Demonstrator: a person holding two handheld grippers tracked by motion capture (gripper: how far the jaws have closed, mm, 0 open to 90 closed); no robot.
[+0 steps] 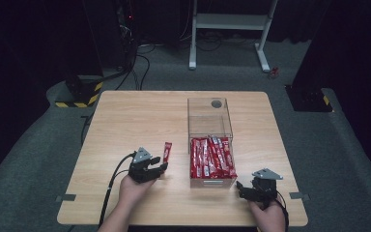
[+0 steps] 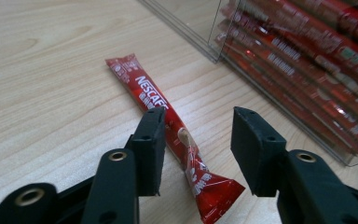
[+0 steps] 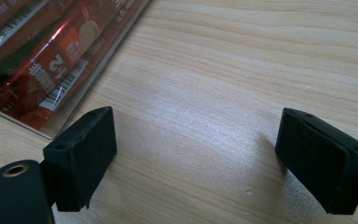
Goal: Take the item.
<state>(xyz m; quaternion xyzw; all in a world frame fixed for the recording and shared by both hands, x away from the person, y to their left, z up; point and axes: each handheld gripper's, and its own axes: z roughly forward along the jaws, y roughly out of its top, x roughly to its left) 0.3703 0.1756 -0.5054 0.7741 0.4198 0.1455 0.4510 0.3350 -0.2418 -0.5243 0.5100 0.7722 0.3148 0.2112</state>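
Left gripper [image 2: 196, 149], jaws parted, poised over a red coffee stick [image 2: 168, 135] lying loose on the table [image 1: 125, 121] beside the clear drawer [image 1: 212, 181] of sticks; next, judged: lower and close; right gripper [image 3: 196, 158] idle, spread wide

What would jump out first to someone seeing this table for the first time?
Bright red coffee sticks packed in the clear drawer at the table's centre right stand out most. Next comes one loose red stick lying flat on the wood, with the open left tongs over its near end.
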